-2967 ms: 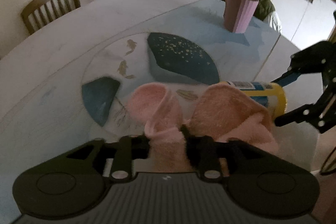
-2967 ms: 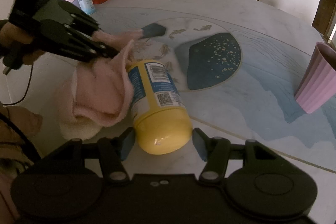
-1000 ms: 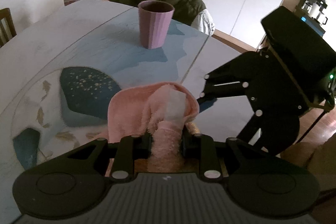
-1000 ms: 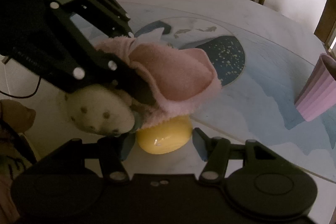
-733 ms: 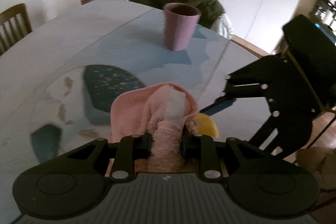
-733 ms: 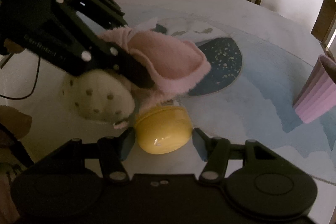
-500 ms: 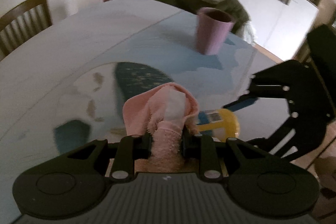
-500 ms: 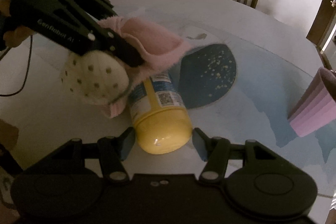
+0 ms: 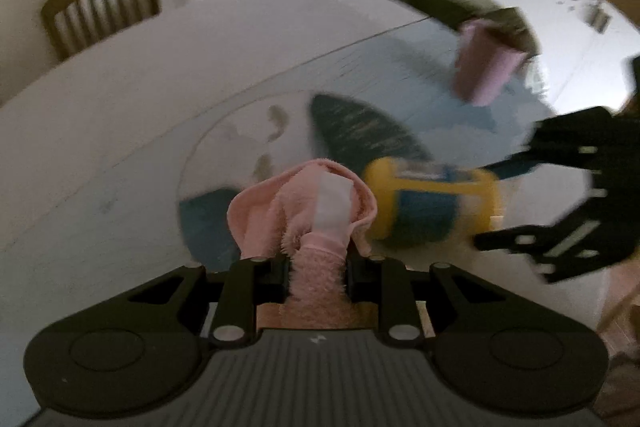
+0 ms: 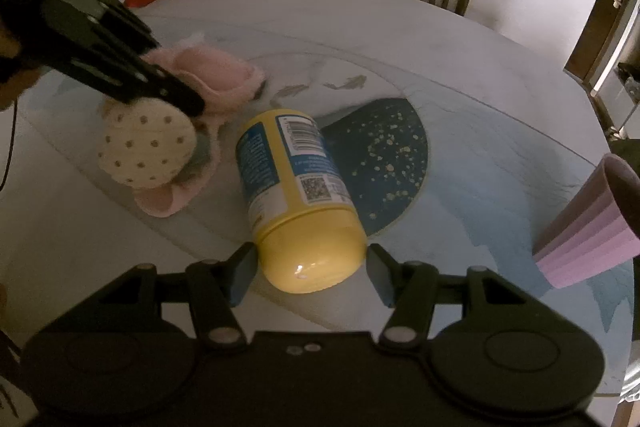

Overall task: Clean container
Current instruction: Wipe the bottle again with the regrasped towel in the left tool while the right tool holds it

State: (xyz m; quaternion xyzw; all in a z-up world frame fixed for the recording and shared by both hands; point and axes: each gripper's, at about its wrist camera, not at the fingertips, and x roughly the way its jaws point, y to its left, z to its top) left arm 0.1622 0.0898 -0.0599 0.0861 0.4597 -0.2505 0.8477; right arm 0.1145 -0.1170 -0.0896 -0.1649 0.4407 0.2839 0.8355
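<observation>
The yellow bottle (image 10: 298,195) is lying on its side on the table (image 10: 400,39), w/ its round bottom end held between the two fingers of the right claw (image 10: 310,273). That claw is closed on the bottle from both sides. In the right wrist view the bottle is at abt 6 o'clock, near the bottom middle. The pink cloth (image 9: 308,211) is pinched tight in the left claw (image 9: 318,267). In the right view the cloth (image 10: 192,115) is at abt 9 o'clock from the bottle and looks apart from it, not touching.

What could go wrong: the bottle is round and smooth, so it may be rolled or slid out of the grip if it is pushed hard w/ the cloth. Only the end is held, so the far end could be swung sideways. The left view is blurry, so a fast move is prob. being made, and the bottle could be missed. The pink cup (image 10: 588,223) at 3 o'clock could be knocked over by a wide swing.
</observation>
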